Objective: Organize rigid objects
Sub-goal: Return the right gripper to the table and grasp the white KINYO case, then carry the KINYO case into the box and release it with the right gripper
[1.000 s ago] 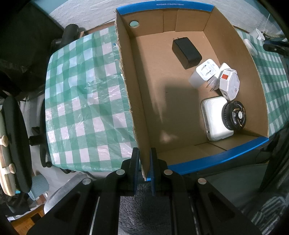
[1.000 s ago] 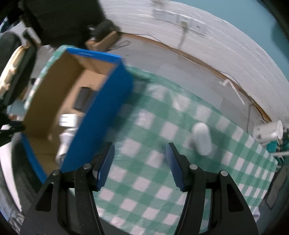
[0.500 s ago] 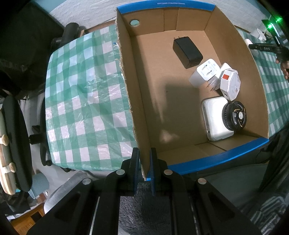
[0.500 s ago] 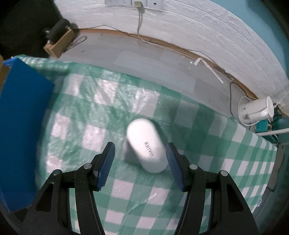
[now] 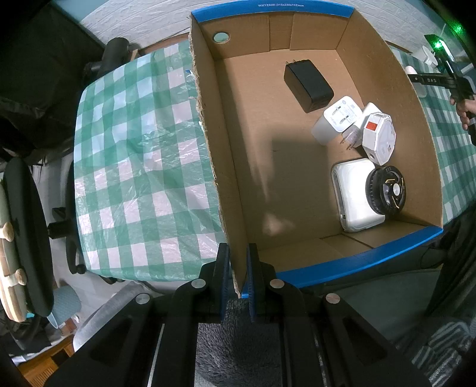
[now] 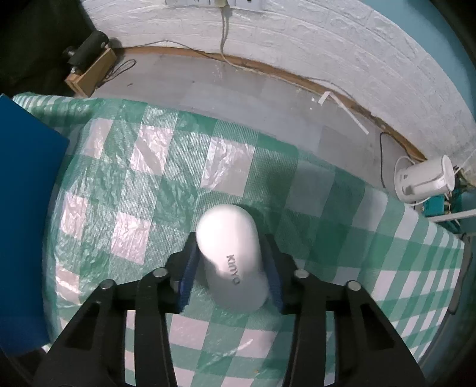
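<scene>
Right wrist view: the right hand-held gripper (image 6: 229, 265) straddles a white capsule (image 6: 230, 256) (lying on the surface (image 6: 142, 178)), pads apparently touching. Left hand-held gripper (image 5: 237, 268) pinches the cardboard box (image 5: 220, 178) wall.

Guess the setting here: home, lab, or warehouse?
Probably a room at home used for data collection. A green checked tablecloth covers the table, an office chair stands beside it, and a white brick-pattern wall carries a socket strip. The cardboard box holds chargers.

tablecloth (image 6: 154, 178) lying checked green-white | kettle (image 6: 422, 178) sitting on floor beyond tablecloth's far corner | wooden box (image 6: 89, 71) resting on floor beyond tablecloth's far edge
</scene>
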`<state>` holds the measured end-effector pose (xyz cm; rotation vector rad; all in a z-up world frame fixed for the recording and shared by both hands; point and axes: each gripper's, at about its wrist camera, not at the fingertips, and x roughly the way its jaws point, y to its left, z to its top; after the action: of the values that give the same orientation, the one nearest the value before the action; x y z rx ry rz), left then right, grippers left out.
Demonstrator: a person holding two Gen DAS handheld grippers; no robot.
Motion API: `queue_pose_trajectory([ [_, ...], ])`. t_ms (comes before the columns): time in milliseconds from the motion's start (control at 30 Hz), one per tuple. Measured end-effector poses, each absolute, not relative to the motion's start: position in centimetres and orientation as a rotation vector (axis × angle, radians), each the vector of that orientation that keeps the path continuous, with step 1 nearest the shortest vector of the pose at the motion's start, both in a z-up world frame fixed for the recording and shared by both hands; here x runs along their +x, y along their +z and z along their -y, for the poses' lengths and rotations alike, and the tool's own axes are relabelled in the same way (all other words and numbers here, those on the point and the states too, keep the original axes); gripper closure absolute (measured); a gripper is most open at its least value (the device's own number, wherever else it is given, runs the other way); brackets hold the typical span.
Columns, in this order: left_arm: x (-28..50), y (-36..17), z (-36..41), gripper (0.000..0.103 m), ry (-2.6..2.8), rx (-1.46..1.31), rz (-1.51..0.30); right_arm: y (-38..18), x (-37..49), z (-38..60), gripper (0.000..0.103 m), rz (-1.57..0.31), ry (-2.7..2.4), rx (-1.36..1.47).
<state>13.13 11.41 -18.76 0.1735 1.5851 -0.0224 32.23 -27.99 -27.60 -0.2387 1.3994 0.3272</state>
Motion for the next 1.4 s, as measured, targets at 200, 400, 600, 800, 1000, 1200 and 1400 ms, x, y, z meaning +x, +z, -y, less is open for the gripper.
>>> queue_pose_trajectory([
  [200,13.2,-18.8,-11.4,0.093,-0.021,0.173,-1.585,-27.2,31.3,28.4,0.066,-1.452,0.32,-0.174],
  [400,13.4,-18.9,-11.1,0.093,-0.024,0.171,-1.585,-25.8,29.7,27.7,0.067,-1.475,0.348,-0.151],
  [600,13.5,-19.0,-11.0,0.093,-0.028,0.164,-1.582,-23.8,27.7,26.7,0.066,-1.475,0.399,-0.145],
  [800,13.6,-19.0,-11.1,0.093,-0.03,0.162,-1.581,-20.9,25.8,25.3,0.067,-1.461,0.458,-0.131],
  [1000,13.6,-19.1,-11.1,0.093,-0.03,0.156,-1.581,-17.7,24.2,23.0,0.066,-1.442,0.517,-0.16],
  [1200,13.6,-19.1,-11.2,0.093,-0.029,0.163,-1.58,-13.7,22.6,19.3,0.066,-1.398,0.615,-0.179],
  [1400,13.7,-19.0,-11.1,0.093,-0.031,0.164,-1.58,-11.4,21.3,15.0,0.066,-1.373,0.717,-0.181],
])
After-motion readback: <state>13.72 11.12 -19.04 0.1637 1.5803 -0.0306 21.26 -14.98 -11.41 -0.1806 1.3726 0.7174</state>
